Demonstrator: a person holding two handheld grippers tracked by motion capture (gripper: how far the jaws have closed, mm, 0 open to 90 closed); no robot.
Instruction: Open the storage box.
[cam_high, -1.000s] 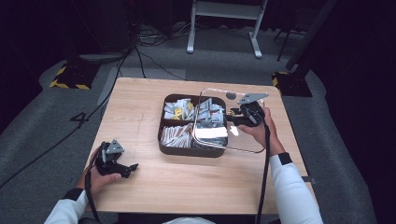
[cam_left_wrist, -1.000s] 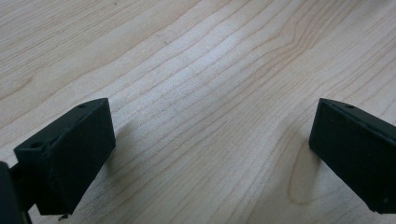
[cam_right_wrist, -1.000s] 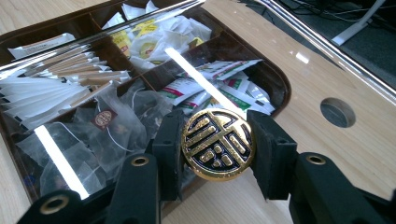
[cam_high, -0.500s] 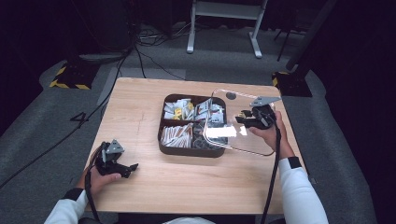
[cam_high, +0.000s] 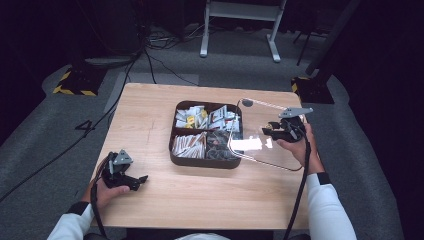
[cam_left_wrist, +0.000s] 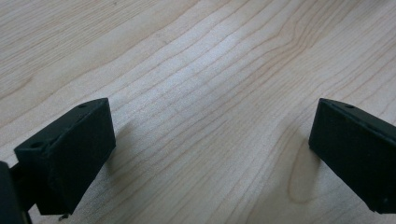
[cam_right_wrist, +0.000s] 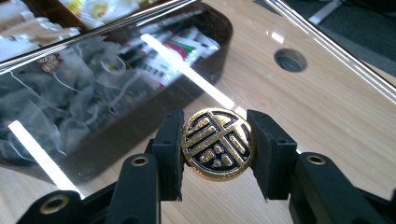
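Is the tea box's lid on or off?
Off. The right gripper holds the clear lid by its gold knob, held out to the right of the tea box, whose compartments lie mostly uncovered.

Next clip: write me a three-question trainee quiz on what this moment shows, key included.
1. What does the right gripper clamp?
2. True or false: the clear lid fully covers the brown tray.
3. The left gripper is: A) holding a packet, B) open above bare table, C) inside the tray.

Key: 1. The lid's round gold knob. 2. False; it is held off to the tray's right side. 3. B.
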